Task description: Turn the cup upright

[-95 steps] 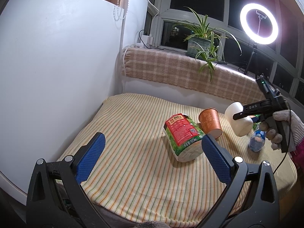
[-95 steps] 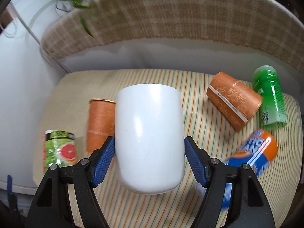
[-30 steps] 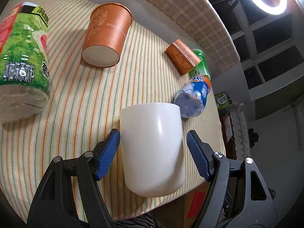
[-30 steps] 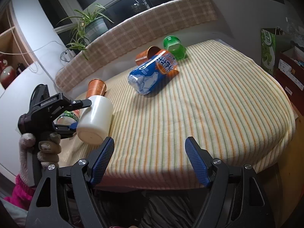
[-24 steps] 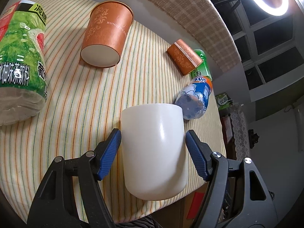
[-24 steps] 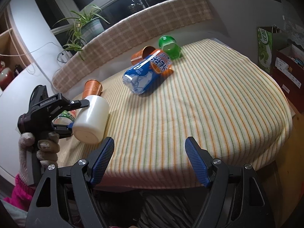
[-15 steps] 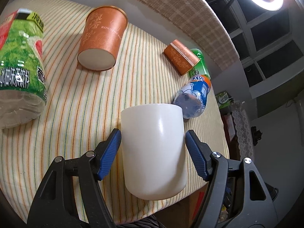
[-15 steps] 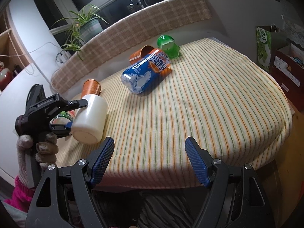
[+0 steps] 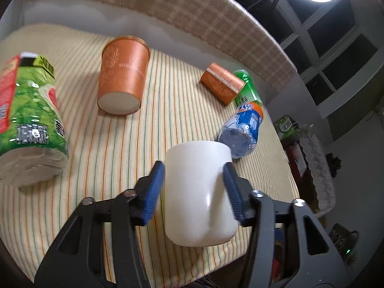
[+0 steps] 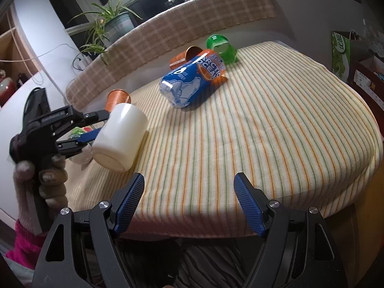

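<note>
My left gripper (image 9: 194, 180) is shut on a plain white cup (image 9: 199, 194). It holds the cup tilted, just above the striped tablecloth (image 9: 100, 148) near the front edge. In the right wrist view the white cup (image 10: 120, 136) lies nearly on its side in the left gripper (image 10: 93, 127), its closed base towards me and its lower edge close to the cloth. My right gripper (image 10: 189, 187) is open and empty, low at the table's near edge.
An orange paper cup (image 9: 122, 74) lies on its side at the back. A green snack canister (image 9: 26, 124) lies at left. A second orange cup (image 9: 222, 86), a green bottle (image 9: 247, 91) and a blue bottle (image 9: 242, 129) lie at right. The table edge (image 10: 348, 192) drops off at right.
The white cup went from my right gripper to my left. In the last second the left gripper has tilted and moved with the cup lower over the cloth. The right gripper stays open.
</note>
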The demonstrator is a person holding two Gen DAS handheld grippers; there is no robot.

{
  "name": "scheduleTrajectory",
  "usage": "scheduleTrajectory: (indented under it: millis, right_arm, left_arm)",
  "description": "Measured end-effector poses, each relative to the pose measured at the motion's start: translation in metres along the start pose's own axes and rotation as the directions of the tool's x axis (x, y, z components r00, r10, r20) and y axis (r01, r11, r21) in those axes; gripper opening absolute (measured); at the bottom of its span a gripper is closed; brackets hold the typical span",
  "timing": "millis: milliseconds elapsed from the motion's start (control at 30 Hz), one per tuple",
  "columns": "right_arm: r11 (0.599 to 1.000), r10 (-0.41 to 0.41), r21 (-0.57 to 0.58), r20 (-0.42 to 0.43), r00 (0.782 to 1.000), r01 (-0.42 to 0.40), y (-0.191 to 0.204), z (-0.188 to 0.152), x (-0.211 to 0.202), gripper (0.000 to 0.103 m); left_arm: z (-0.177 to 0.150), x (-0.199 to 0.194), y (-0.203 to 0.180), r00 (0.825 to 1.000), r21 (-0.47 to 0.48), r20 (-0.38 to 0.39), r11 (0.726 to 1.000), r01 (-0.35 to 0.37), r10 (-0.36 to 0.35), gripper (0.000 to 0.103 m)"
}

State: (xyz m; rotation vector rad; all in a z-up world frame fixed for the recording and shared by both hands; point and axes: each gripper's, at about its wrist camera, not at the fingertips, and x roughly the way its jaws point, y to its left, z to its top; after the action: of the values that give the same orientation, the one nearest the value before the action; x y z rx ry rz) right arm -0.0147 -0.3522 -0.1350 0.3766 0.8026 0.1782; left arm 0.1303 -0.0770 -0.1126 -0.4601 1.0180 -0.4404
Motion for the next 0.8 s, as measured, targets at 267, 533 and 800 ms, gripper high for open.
scheduleTrajectory:
  millis: [267, 533, 800]
  right_arm:
    - [0.997, -0.008, 0.081, 0.009, 1.000, 0.008, -0.016, -0.004, 0.001, 0.077]
    - [0.990, -0.021, 0.138, 0.013, 1.000, 0.019, -0.034, -0.005, 0.002, 0.077]
    - [0.989, -0.020, 0.147, 0.022, 1.000, 0.017, -0.037, -0.005, 0.001, 0.077]
  left_arm:
    - [0.015, 0.028, 0.002, 0.977, -0.057, -0.211, 0.998, 0.019, -0.031, 0.090]
    - [0.018, 0.050, 0.004, 0.937, -0.161, -0.335, 0.986, 0.050, -0.102, 0.092]
    - [0.016, 0.054, -0.006, 0.932, -0.160, -0.334, 0.983, 0.091, -0.141, 0.075]
